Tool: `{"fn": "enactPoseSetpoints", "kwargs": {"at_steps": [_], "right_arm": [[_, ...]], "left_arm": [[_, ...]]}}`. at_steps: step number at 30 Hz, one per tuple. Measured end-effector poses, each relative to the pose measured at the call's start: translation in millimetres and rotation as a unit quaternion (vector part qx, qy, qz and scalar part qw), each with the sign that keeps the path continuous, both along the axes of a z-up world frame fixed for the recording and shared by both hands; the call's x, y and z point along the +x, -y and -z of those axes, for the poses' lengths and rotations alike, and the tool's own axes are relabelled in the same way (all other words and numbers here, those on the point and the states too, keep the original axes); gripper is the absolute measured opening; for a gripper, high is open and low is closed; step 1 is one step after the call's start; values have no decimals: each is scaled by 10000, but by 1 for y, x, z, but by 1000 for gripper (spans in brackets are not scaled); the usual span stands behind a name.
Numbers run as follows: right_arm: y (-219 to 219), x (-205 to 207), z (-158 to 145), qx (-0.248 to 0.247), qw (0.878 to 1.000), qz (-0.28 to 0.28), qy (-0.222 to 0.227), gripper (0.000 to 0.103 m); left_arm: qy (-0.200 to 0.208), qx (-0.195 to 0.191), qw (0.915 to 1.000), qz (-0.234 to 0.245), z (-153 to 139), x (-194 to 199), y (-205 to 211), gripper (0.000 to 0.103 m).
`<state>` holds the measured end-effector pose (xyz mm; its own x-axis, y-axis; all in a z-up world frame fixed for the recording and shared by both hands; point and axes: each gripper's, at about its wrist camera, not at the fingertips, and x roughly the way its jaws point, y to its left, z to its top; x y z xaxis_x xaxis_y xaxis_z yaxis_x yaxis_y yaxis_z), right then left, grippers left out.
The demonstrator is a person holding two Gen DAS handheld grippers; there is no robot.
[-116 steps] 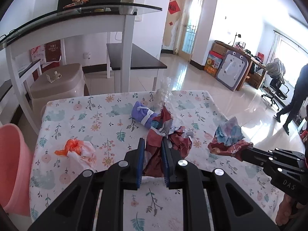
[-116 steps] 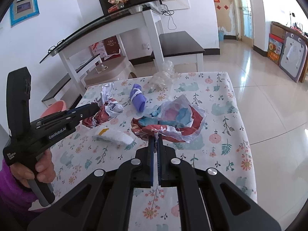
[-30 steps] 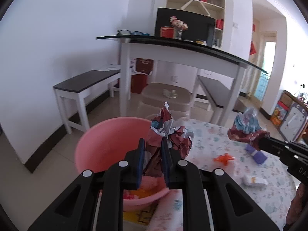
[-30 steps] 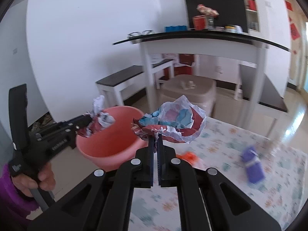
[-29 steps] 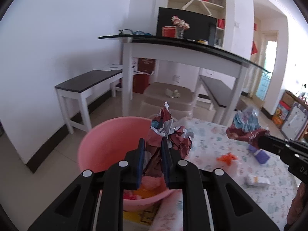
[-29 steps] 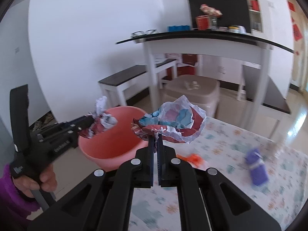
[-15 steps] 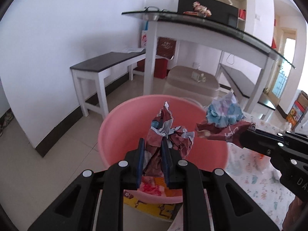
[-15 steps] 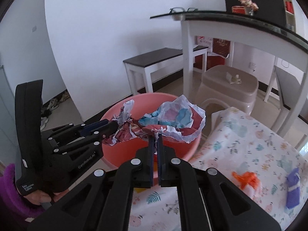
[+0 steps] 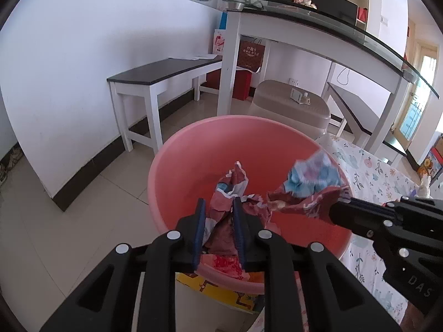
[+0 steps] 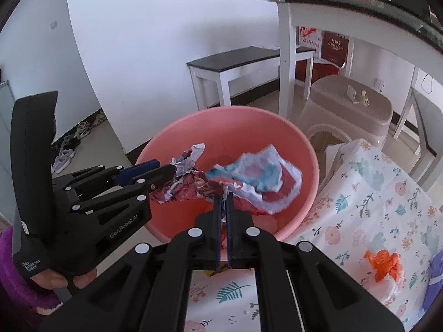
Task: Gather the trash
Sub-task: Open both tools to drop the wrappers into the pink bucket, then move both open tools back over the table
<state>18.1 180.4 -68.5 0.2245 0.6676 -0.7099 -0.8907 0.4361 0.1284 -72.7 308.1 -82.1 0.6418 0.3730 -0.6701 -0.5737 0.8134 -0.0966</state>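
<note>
A pink basin [image 9: 193,149] stands on the floor beside the table; it also shows in the right wrist view [image 10: 238,127]. My left gripper [image 9: 219,207] is shut on a crumpled dark red wrapper [image 9: 229,191] and holds it over the basin. My right gripper [image 10: 223,202] is shut on a crumpled red, blue and white wrapper [image 10: 260,177], also over the basin; it appears blurred in both views [image 9: 310,182]. The left gripper shows from the side in the right wrist view [image 10: 169,174]. Some trash lies in the basin bottom [image 9: 227,265].
The table with a floral cloth [image 10: 387,202] is to the right, with an orange and white wad [image 10: 384,262] and a purple wad [image 10: 434,276] on it. A beige stool [image 9: 290,105], white benches [image 9: 155,80] and a glass-topped desk [image 9: 304,19] stand behind the basin.
Both grippers have moved from the table to above the pink basin, still holding their wrappers. In the last half second they came lower and closer over it.
</note>
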Motion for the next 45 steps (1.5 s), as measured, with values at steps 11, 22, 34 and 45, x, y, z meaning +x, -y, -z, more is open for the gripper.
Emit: {"fn": "enactPoseSetpoints", "kwargs": {"at_steps": [11, 22, 34, 45], "right_arm": [[4, 1, -1, 75, 9998, 8, -158, 25], [32, -6, -8, 199, 9994, 290, -72, 25], [110, -11, -14, 268, 9945, 1008, -56, 25], [203, -2, -3, 226, 9794, 1997, -200, 26]], "left_arm": [[50, -96, 9999, -23, 0, -4, -2, 25], [204, -98, 9996, 197, -13, -2, 13, 25], [256, -48, 9952, 938, -25, 6, 70, 29], [160, -96, 9851, 1708, -26, 22, 129, 31]]}}
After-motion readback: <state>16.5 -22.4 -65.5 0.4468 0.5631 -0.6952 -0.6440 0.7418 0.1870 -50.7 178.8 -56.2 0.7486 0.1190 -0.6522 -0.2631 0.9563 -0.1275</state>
